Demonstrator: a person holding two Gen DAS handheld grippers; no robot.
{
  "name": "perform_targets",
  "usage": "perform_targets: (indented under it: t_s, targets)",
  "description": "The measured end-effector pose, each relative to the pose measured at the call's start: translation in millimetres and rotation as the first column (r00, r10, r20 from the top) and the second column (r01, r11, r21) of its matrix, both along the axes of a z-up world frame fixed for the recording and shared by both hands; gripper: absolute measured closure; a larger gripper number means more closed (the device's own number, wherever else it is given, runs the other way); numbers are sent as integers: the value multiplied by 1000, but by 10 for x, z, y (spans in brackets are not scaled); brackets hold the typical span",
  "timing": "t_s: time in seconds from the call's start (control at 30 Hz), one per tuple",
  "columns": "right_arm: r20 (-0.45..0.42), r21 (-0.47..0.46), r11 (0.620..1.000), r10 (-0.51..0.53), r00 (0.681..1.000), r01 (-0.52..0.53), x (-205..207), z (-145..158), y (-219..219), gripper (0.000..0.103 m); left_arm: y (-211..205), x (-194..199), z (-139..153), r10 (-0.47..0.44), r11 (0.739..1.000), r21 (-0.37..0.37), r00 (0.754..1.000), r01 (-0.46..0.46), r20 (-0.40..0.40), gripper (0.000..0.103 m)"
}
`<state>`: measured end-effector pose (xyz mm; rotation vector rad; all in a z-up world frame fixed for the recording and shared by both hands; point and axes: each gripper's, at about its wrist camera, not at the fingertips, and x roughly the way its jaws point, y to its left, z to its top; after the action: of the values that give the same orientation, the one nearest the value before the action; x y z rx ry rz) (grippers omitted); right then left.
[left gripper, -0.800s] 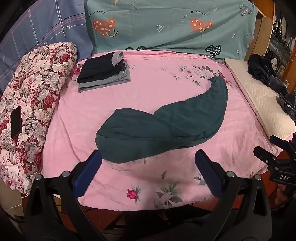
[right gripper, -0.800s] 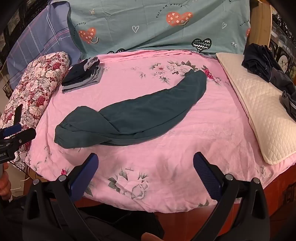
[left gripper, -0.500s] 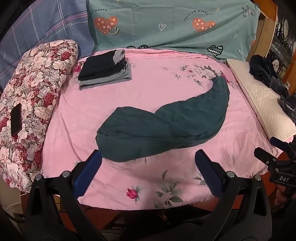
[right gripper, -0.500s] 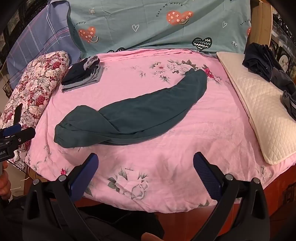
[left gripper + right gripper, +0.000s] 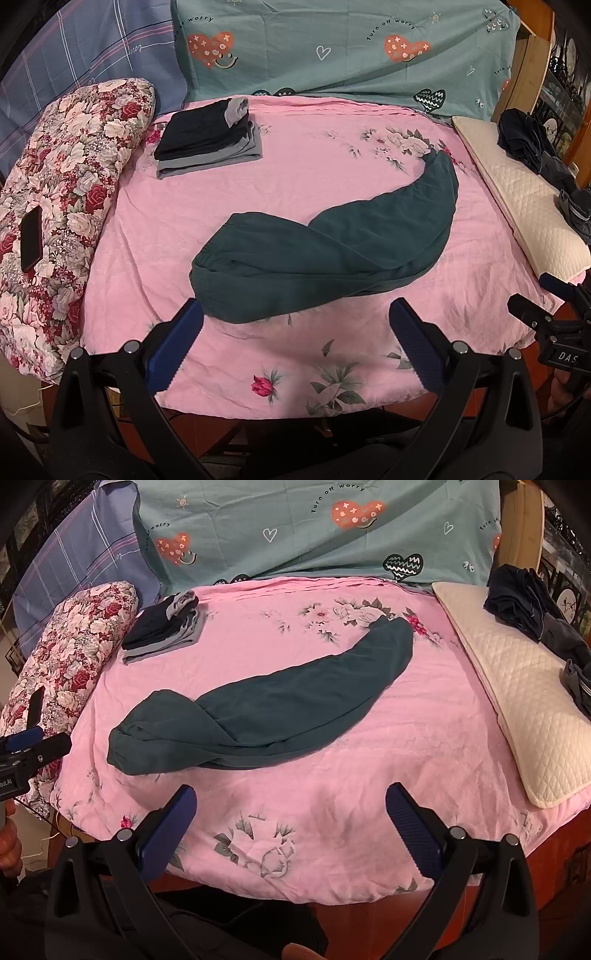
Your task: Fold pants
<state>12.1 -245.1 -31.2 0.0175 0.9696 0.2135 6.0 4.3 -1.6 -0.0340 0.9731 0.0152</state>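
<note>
Dark green pants (image 5: 325,254) (image 5: 258,716) lie folded lengthwise on the pink floral sheet (image 5: 295,184) (image 5: 332,786), waistband at the near left, legs curving away to the far right. My left gripper (image 5: 295,325) hovers open just short of the waistband, its left pad close to the band's near corner. Open and empty, my right gripper (image 5: 291,808) hangs over bare sheet near the bed's front edge, short of the pants. The right gripper's tips (image 5: 546,299) show at the right of the left wrist view; the left gripper's tips (image 5: 33,746) show at the left of the right wrist view.
A stack of folded dark and grey clothes (image 5: 207,140) (image 5: 162,631) sits at the far left. A floral pillow (image 5: 62,206) with a phone (image 5: 31,243) on it borders the left. A cream pillow (image 5: 517,705) with loose dark clothes (image 5: 521,602) lies right. Teal bedding (image 5: 332,48) rises behind.
The left wrist view has crept slightly forward, so the pants sit a bit closer to the left gripper. The right gripper has hardly moved. Both stay open.
</note>
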Motion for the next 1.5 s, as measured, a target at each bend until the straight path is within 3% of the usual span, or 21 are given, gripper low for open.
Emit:
perform_targets:
  t_s: [1.5]
  targets:
    - [-10, -5, 1000, 3, 1000, -3, 63, 16, 45, 1, 7, 72, -39, -2, 1000, -12, 1000, 2, -11, 2]
